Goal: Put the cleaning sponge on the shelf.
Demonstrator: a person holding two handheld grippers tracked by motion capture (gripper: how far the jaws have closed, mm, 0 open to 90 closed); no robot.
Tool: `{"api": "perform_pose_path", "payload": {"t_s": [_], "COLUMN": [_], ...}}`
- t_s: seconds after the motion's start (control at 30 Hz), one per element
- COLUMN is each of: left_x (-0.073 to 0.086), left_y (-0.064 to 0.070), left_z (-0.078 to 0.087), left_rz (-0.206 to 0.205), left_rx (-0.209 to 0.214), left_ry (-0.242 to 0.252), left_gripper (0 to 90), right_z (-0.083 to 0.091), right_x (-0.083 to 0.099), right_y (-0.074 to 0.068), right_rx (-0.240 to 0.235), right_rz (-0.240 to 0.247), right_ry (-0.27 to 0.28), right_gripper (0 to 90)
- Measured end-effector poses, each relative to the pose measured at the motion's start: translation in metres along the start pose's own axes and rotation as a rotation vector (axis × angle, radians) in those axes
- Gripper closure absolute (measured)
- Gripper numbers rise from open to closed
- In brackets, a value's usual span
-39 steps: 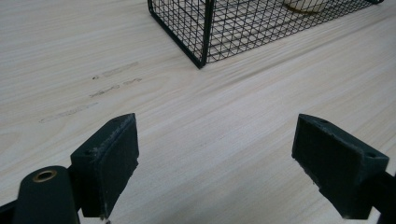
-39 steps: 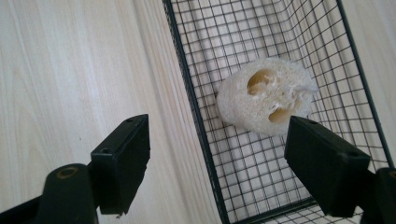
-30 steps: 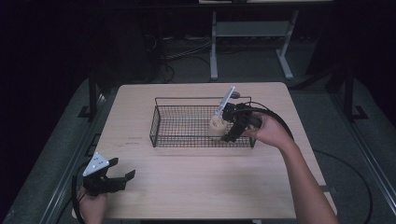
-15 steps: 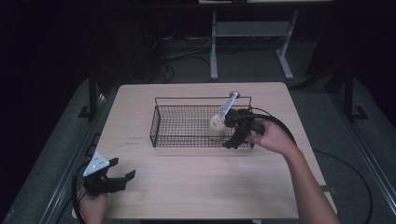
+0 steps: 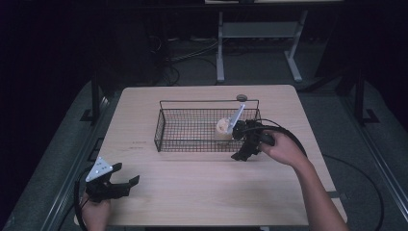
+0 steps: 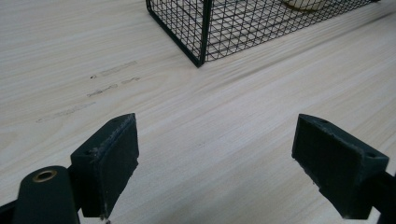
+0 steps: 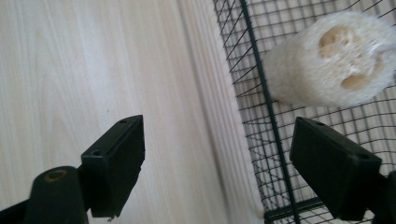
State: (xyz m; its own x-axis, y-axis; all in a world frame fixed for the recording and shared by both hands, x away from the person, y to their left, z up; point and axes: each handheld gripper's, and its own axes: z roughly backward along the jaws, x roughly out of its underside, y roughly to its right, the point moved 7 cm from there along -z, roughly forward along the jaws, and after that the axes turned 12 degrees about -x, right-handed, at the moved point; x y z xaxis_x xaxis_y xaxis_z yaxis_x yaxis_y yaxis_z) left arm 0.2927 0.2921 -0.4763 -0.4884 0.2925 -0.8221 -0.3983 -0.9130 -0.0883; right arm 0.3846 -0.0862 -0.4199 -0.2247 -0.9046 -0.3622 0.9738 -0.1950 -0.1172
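At near left table corner, left gripper (image 5: 126, 184) is held idle, jaws spread, nothing between. Farther off, right gripper (image 7: 219, 168) is seen with jaws wide apart, empty, at wire basket (image 5: 166, 126) corner. Loofah piece (image 7: 329, 58) is found inside basket, beyond right-hand jaw across mesh wall, round end facing camera; right gripper is much nearer.

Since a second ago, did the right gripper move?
Yes. The right gripper was over the wire basket's right end by the loofah; now it has pulled back toward the person, outside the basket's near rim, open.
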Motion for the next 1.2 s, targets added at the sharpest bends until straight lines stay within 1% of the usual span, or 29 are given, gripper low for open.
{"api": "perform_pose_path", "payload": {"t_s": [0.03, 0.1, 0.2, 0.3, 0.37, 0.5, 0.6, 0.63, 0.67, 0.7, 0.77, 0.83, 0.87, 0.93, 1.07, 1.2], "left_x": [0.0, 0.0, 0.0, 0.0, 0.0, 0.0, 0.0, 0.0, 0.0, 0.0, 0.0, 0.0, 0.0, 0.0, 0.0, 0.0], "left_y": [0.0, 0.0, 0.0, 0.0, 0.0, 0.0, 0.0, 0.0, 0.0, 0.0, 0.0, 0.0, 0.001, 0.001, 0.001, 0.001], "left_z": [0.0, 0.0, 0.0, 0.0, 0.0, 0.0, 0.0, 0.0, 0.0, 0.0, 0.0, 0.0, 0.0, 0.0, 0.0, -0.001], "left_rz": [0.001, 0.0, 0.001, 0.002, 0.002, 0.002, 0.002, 0.002, 0.002, 0.002, 0.002, 0.002, 0.0, -0.002, -0.004, -0.002], "left_rx": [0.0, 0.0, 0.0, -0.001, -0.001, 0.0, 0.0, 0.0, -0.001, 0.0, 0.0, 0.0, 0.0, 0.001, 0.002, 0.003], "left_ry": [0.0, 0.0, 0.0, 0.002, 0.002, 0.002, 0.002, 0.003, 0.003, 0.003, 0.002, 0.002, 0.002, -0.001, -0.003, -0.003], "left_gripper": [13.8, 13.8, 13.8, 13.8, 13.8, 13.8, 13.8, 13.8, 13.8, 13.8, 13.8, 13.8, 13.8, 13.8, 13.8, 13.8], "right_z": [-0.001, -0.002, -0.001, -0.001, -0.001, -0.002, -0.003, -0.003, -0.003, -0.004, -0.005, -0.007, -0.008, -0.009, -0.012, -0.015], "right_x": [0.001, 0.002, 0.001, 0.0, 0.0, -0.001, 0.0, 0.001, 0.001, 0.001, 0.004, 0.007, 0.009, 0.011, 0.017, 0.021], "right_y": [-0.001, -0.003, -0.006, -0.008, -0.01, -0.013, -0.014, -0.015, -0.015, -0.015, -0.015, -0.015, -0.015, -0.016, -0.017, -0.02], "right_rx": [0.0, 0.002, 0.002, 0.002, 0.005, 0.001, -0.007, -0.01, -0.01, -0.019, -0.026, -0.026, -0.016, -0.034, -0.039, -0.044], "right_rz": [0.005, 0.005, 0.02, 0.02, 0.029, 0.032, 0.025, 0.027, 0.027, 0.029, 0.021, 0.015, 0.014, 0.009, -0.003, -0.001], "right_ry": [-0.014, -0.024, -0.026, -0.025, -0.028, -0.034, -0.041, -0.029, -0.029, -0.016, -0.006, -0.023, -0.021, -0.006, -0.002, 0.007], "right_gripper": [16.5, 16.6, 16.6, 16.6, 16.6, 16.6, 16.6, 16.6, 16.6, 16.6, 16.6, 16.6, 16.7, 16.6, 16.7, 16.6]}}
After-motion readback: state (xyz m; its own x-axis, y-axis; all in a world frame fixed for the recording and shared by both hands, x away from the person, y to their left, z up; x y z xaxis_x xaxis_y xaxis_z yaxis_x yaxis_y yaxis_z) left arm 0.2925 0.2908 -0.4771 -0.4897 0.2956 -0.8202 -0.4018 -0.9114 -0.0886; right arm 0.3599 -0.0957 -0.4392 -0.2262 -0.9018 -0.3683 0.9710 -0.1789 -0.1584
